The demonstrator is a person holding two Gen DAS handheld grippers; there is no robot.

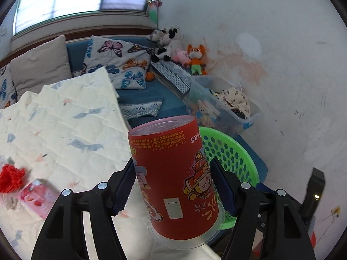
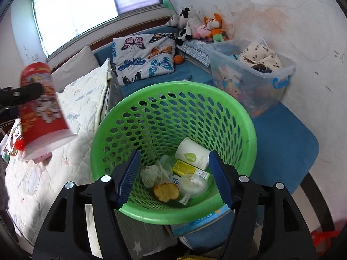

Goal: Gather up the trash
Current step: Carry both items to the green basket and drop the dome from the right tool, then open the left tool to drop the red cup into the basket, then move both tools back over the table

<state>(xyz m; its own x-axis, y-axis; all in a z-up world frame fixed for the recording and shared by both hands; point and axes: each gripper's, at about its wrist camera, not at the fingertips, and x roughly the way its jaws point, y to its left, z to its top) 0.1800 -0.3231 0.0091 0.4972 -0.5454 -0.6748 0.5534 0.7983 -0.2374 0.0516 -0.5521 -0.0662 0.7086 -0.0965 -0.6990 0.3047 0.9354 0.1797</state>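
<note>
A red printed paper cup point(image 1: 171, 151) with a clear lid hangs upside down, and my left gripper point(image 1: 172, 179) is shut on its sides. The right wrist view shows the same cup point(image 2: 41, 108) at the left, over the quilt. My right gripper point(image 2: 175, 169) is open with nothing between its pads, right above the green perforated basket point(image 2: 173, 86). Inside the basket lie a white paper cup point(image 2: 193, 156), a yellow-green carton point(image 2: 188, 169), a piece of bread point(image 2: 166, 191), a clear lidded cup point(image 2: 192, 184) and crumpled plastic point(image 2: 151, 173). In the left wrist view the basket point(image 1: 229, 149) stands just behind and right of the red cup.
The basket sits on a blue chair seat point(image 2: 282, 140) beside a clear plastic bin point(image 2: 251, 75) of toys and cloth. A white quilt point(image 1: 65, 119) covers the bed at left, with a pink packet point(image 1: 36, 195) and a red knotted thing point(image 1: 10, 177) on it. Pillows and plush toys point(image 1: 173, 47) line the back.
</note>
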